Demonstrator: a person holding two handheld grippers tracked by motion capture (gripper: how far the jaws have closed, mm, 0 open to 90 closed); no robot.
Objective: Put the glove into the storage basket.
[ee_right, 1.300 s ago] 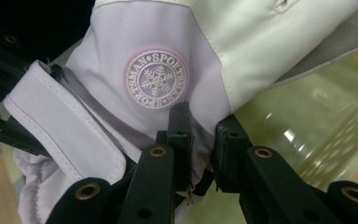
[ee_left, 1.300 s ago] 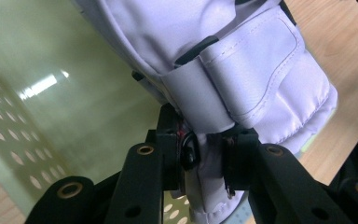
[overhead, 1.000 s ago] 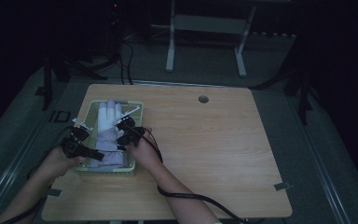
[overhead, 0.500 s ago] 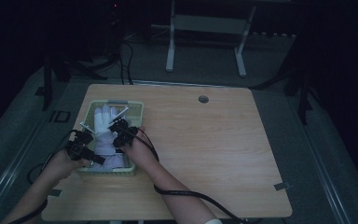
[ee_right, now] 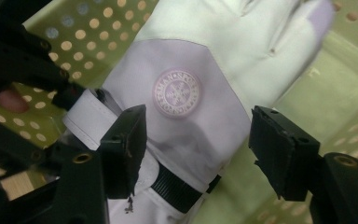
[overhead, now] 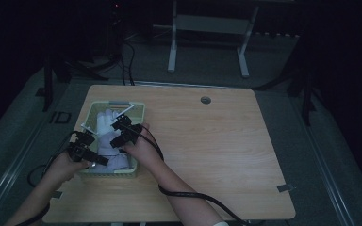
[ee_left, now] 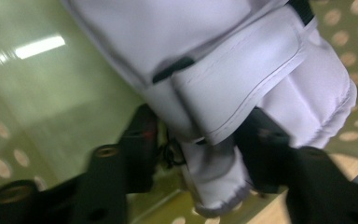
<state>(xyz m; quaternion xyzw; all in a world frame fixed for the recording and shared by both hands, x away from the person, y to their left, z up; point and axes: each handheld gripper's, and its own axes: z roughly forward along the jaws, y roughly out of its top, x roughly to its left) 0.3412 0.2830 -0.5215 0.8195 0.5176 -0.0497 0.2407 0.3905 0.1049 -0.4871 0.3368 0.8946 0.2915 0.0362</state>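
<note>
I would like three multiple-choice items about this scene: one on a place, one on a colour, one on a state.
1. Where does the white glove lie?
A. in the green basket
B. on the floor
C. on the bare table top at the right

2. What colour are the basket's walls?
A. red
B. light green
C. black

3. How do the jaws of the right hand-held gripper stand?
A. closed tight with nothing between them
B. clamped on the basket's rim
C. apart, one on each side of the glove's cuff

Answers:
1. A: the high view shows the glove inside the basket at the table's left.
2. B: both gripper views show perforated light green walls.
3. C: the right gripper view shows a gap on both sides of the glove.
</note>
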